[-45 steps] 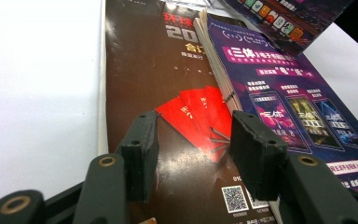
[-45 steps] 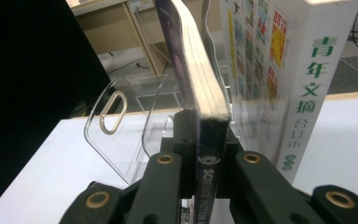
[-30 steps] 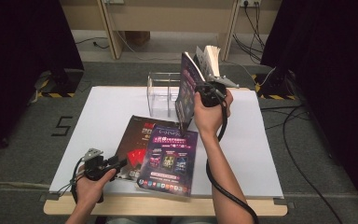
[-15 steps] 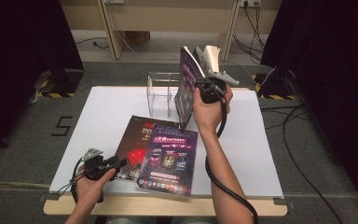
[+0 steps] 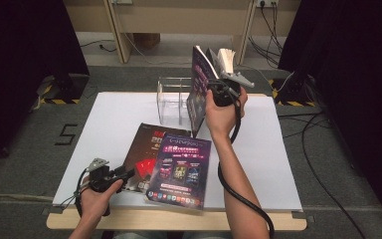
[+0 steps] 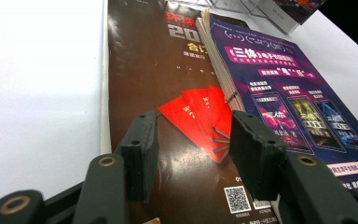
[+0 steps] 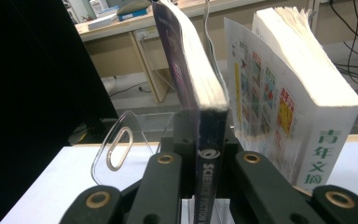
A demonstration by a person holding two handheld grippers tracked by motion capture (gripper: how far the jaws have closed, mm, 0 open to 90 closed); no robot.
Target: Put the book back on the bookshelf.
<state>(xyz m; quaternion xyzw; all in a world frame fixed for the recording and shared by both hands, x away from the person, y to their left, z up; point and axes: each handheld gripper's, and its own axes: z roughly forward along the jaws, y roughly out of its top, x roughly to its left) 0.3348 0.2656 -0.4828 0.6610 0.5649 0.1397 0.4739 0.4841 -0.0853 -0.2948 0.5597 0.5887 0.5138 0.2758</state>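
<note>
My right gripper [image 5: 218, 94] [image 7: 204, 140] is shut on the spine of a dark purple book [image 5: 199, 82] [image 7: 191, 70], held upright at the clear acrylic rack [image 5: 171, 99] [image 7: 116, 149] near the table's far edge. A thick white book [image 5: 226, 59] [image 7: 303, 107] stands in the rack beside it. At the near left my left gripper [image 5: 128, 174] [image 6: 193, 149] is open, low over a brown magazine [image 5: 146, 154] [image 6: 158, 93] with red fan shapes. A purple magazine [image 5: 181, 169] [image 6: 289, 98] lies overlapping the brown one on its right side.
The white table top [image 5: 114, 119] has free room on its left and right sides. A cable [image 5: 238, 194] trails from the right gripper along the forearm. Wooden furniture legs and floor cables lie beyond the table.
The right hand has shifted the purple book only slightly at the rack. The left gripper and both magazines stay where they were.
</note>
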